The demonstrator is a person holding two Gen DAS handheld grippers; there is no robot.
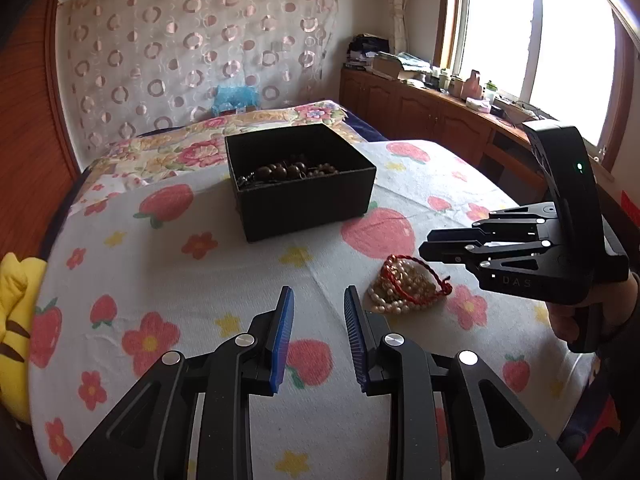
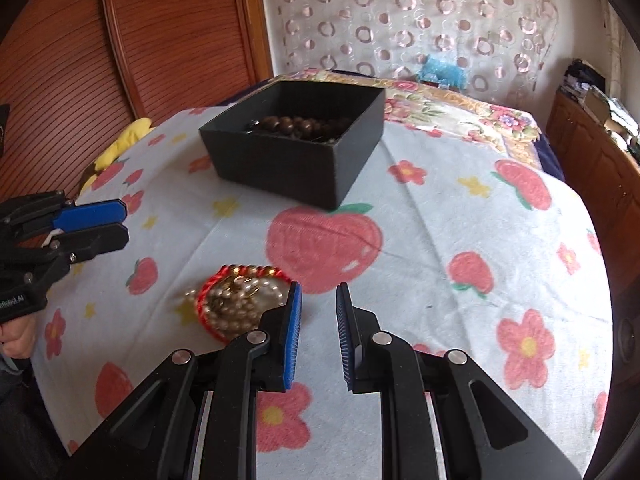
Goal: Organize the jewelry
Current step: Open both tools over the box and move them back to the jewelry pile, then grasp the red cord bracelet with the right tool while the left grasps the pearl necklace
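A heap of pearl beads wound with a red cord bracelet [image 1: 404, 284] [image 2: 240, 300] lies on the fruit-print sheet. Behind it stands an open black box [image 1: 300, 204] [image 2: 280, 172] holding dark brown wooden beads [image 1: 292, 170] [image 2: 296, 124]. My left gripper [image 1: 319, 300] hovers just left of the heap, open, nothing between its blue pads. My right gripper [image 2: 319, 292] hangs just right of the heap, open with a narrow gap and empty; its left finger hides the heap's near edge. Each gripper shows in the other's view, right gripper [image 1: 424, 246] and left gripper [image 2: 120, 224], both held in a hand.
A yellow plush toy [image 1: 16, 320] [image 2: 124, 136] lies at the bed's left edge by the wooden headboard [image 2: 180, 40]. A wooden cabinet [image 1: 432, 108] with clutter runs under the window on the right. A blue bag [image 1: 236, 98] sits by the far curtain.
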